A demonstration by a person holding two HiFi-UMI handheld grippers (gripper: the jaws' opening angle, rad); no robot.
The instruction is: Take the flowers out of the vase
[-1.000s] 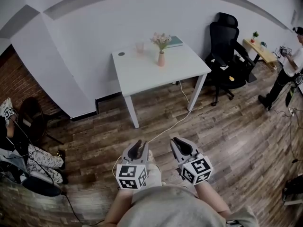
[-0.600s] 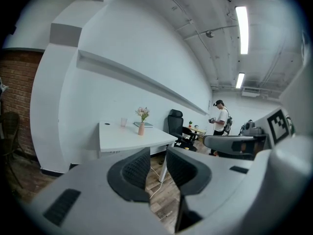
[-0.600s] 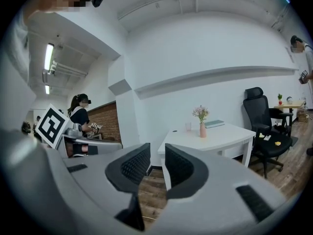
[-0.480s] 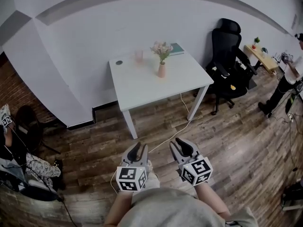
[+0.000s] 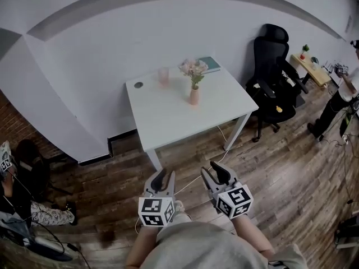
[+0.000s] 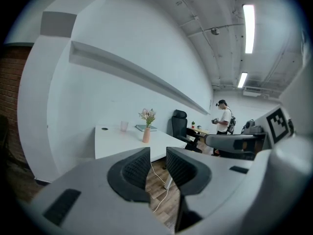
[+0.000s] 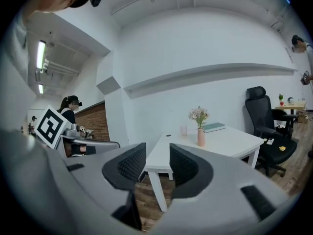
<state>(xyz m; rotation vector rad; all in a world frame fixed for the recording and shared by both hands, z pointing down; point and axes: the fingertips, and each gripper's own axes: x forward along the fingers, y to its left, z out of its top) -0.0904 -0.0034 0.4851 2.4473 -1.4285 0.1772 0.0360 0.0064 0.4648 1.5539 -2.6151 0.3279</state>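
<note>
Head view: the flowers [image 5: 193, 68] stand upright in the pink vase [image 5: 194, 96] on the white surface [image 5: 162, 116]. They are well apart from and ahead of both tools, with wood floor [image 5: 269, 167] in between. The vase holds the whole pink-and-white bunch. A clear cup [image 5: 163, 75] stands near it toward the wall, its contents not discernible, and a green book [image 5: 210, 64] lies at the far corner. A black office chair [image 5: 275, 66] stands just beside the surface on the right. The left hand-held gripper [image 5: 164, 176] and the right hand-held gripper [image 5: 213, 172] are held side by side low in the frame, both pointing toward the surface. Left: jaws released, a narrow gap between the ribbed pads, nothing in it. Right: jaws opening, pads parted, nothing between them. Neither tool touches anything
</note>
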